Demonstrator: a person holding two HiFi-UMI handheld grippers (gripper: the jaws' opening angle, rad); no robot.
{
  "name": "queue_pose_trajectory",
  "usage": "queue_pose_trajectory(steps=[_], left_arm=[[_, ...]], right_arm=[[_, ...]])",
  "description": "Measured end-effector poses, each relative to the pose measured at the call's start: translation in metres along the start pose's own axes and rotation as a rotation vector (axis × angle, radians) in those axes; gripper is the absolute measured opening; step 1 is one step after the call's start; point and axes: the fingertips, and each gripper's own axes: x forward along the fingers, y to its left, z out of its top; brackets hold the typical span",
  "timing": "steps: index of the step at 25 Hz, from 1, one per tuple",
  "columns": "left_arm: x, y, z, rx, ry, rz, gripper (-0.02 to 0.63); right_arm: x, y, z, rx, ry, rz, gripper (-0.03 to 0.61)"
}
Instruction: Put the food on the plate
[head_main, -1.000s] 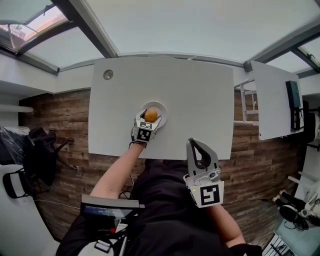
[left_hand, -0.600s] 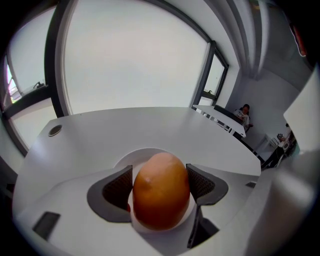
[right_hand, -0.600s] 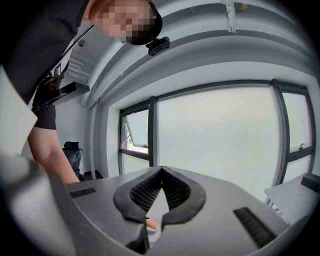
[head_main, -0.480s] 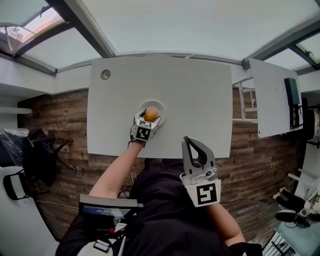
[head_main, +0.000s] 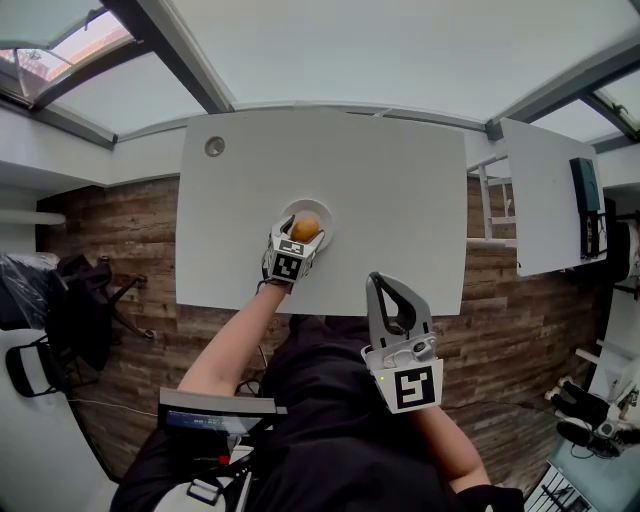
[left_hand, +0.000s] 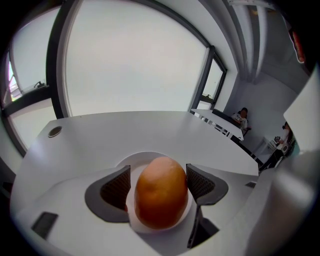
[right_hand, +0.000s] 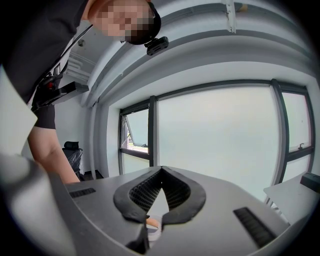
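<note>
Orange egg-shaped food (left_hand: 161, 192) sitting upright on small round white plate (left_hand: 131, 159); white rectangular table (head_main: 380, 200) lying beneath plate. Left gripper (head_main: 300, 240) reaching over plate's near rim, jaws standing apart either side of food, slim gaps showing. Right gripper (right_hand: 160, 170) hanging well back from plate, beyond table edge, jaws pressing together, gripping nothing.
</note>
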Motion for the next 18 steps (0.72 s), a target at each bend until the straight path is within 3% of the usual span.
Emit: queue_pose_trajectory(steps=[6, 10, 18], left_arm=[[0.002, -0.004, 0.004, 0.034, -0.028, -0.025, 0.337], [0.003, -0.004, -0.002, 0.023, -0.006, -0.016, 0.337], [-0.008, -0.002, 0.002, 0.043, -0.050, 0.021, 0.337]], right_arm=[[-0.001, 0.001, 0.001, 0.000, -0.002, -0.004, -0.003], [-0.002, 0.001, 0.000, 0.003, 0.001, -0.005, -0.003], [-0.008, 0.010, -0.002, 0.000, 0.002, 0.016, -0.003]])
